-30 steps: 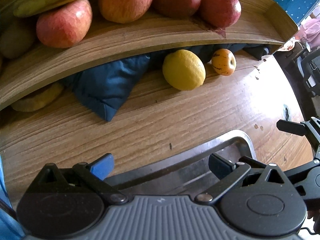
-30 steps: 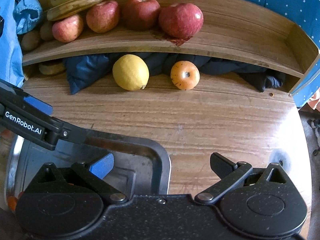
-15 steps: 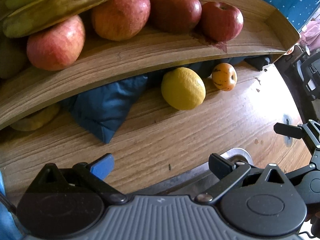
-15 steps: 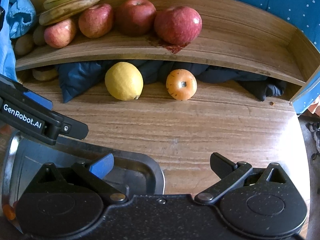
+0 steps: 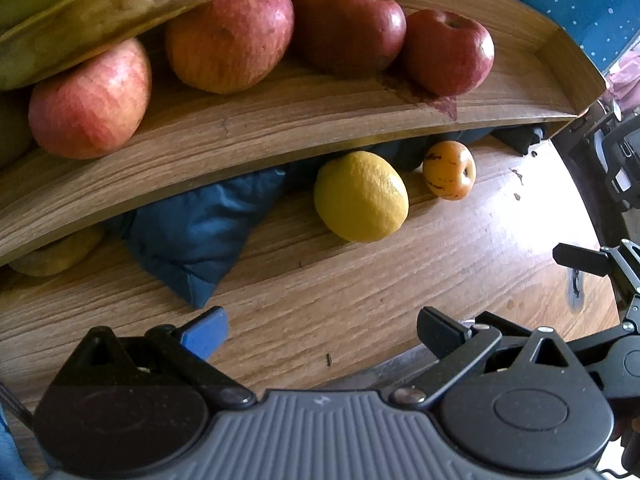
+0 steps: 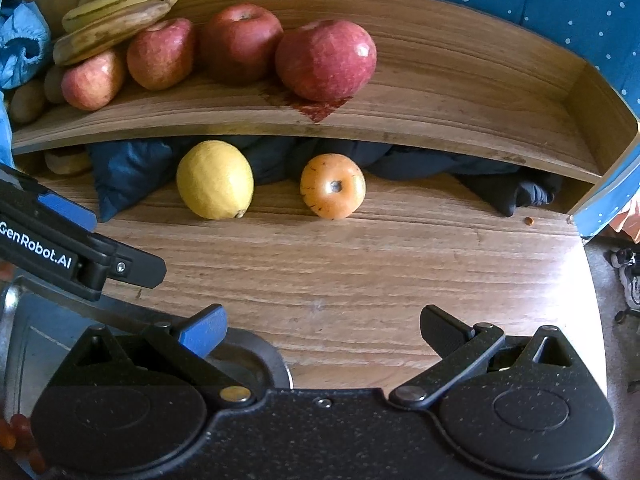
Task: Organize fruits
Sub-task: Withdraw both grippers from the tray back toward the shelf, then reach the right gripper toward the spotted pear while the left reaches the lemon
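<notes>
Both your grippers are spread wide and carry nothing. The left gripper (image 5: 322,330) hangs over bare table (image 5: 360,296), and the right gripper (image 6: 322,330) sits just beside it on its right; its near-left finger overlaps the rim of a metal tray (image 6: 256,354) at the table's front edge.

Ahead, the table is bare up to two loose fruits lying at the mouth of the gap under the shelf (image 6: 440,120).

From the right gripper, the orange fruit (image 6: 333,186) lies almost dead ahead, stem scar facing you, and the lemon (image 6: 215,179) lies ahead and to the left. From the left gripper, the lemon (image 5: 361,196) sits ahead, slightly right of centre, its long axis running crosswise with the nub on the right; the orange fruit (image 5: 449,170) is further right and further off. The two are near each other but apart.

Judgement: each arm has its own nearest fruit, lemon for the left, orange for the right. Close the left across the lemon's short width.

Behind the fruits, dark cloth (image 6: 132,168) fills the gap. On the shelf above sit four apples (image 6: 326,60) and bananas (image 6: 116,20) at the left.
</notes>
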`<state>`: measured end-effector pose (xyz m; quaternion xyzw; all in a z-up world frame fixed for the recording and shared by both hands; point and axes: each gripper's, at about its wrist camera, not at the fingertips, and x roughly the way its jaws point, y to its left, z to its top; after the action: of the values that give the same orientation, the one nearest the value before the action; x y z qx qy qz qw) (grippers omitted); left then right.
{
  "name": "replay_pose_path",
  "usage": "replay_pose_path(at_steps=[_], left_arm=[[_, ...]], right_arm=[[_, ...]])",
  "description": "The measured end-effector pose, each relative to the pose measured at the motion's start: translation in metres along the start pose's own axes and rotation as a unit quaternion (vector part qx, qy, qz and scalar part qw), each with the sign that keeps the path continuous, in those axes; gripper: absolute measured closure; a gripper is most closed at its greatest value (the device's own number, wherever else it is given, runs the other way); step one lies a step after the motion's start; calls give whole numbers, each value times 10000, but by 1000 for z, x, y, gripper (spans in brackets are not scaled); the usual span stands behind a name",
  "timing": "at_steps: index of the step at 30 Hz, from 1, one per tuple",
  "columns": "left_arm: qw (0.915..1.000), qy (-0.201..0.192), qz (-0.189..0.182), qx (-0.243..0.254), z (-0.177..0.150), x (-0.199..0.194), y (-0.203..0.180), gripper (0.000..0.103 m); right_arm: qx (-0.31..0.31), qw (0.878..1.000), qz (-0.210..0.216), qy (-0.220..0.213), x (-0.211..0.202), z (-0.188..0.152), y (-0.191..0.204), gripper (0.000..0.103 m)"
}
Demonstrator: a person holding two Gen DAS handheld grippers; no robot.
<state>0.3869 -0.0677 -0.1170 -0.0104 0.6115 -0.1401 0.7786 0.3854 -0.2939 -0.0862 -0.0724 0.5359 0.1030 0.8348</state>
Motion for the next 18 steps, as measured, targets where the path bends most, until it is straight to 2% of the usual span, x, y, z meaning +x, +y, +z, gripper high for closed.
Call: replay_pose_path(at_steps=[18], left_arm=[[9994, -119, -153, -294, 21, 18, -7, 1]], right_arm=[[137, 9995, -254, -144, 15, -1, -11, 1]])
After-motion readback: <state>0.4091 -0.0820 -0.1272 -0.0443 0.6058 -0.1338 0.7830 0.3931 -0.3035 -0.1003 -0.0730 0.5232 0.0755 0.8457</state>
